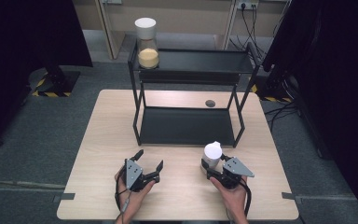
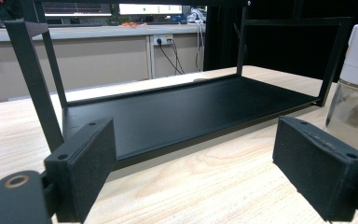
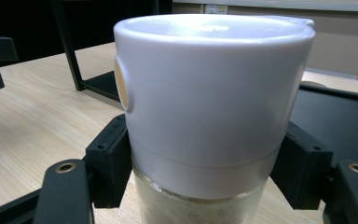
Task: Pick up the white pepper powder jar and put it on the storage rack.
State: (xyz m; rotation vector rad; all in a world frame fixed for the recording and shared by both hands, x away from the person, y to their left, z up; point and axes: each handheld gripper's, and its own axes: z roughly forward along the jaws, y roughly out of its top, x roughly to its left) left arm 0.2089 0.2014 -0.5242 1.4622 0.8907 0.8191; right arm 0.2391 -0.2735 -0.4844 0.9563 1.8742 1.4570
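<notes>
Table (image 1: 98,154): one, light wood, carrying everything below.

Rack (image 1: 186,126): one, black metal, two shelves, standing at the far half of the table.

Jars: two, each clear glass with a tall white lid. One jar of yellow grains (image 1: 147,44) stands on the rack's top shelf, left end. The near jar (image 1: 211,156) stands upright on the table just in front of the rack's right front leg, holding a pale filling.

Handling, judged: glass body is stiff, smooth and breakable; with its filling it is probably moderately heavy. The lid is glossy plastic and may slip or pull off if gripped alone. Best hold appears to be at the seam where lid meets glass, squeezed firmly, kept upright.

Right gripper (image 3: 200,172): fingers (image 3: 109,161) set on either side of the near jar at that seam, touching or nearly so.

Left gripper (image 1: 147,164): fingers (image 2: 86,165) spread wide, holding nothing, hovering low over the table.
</notes>
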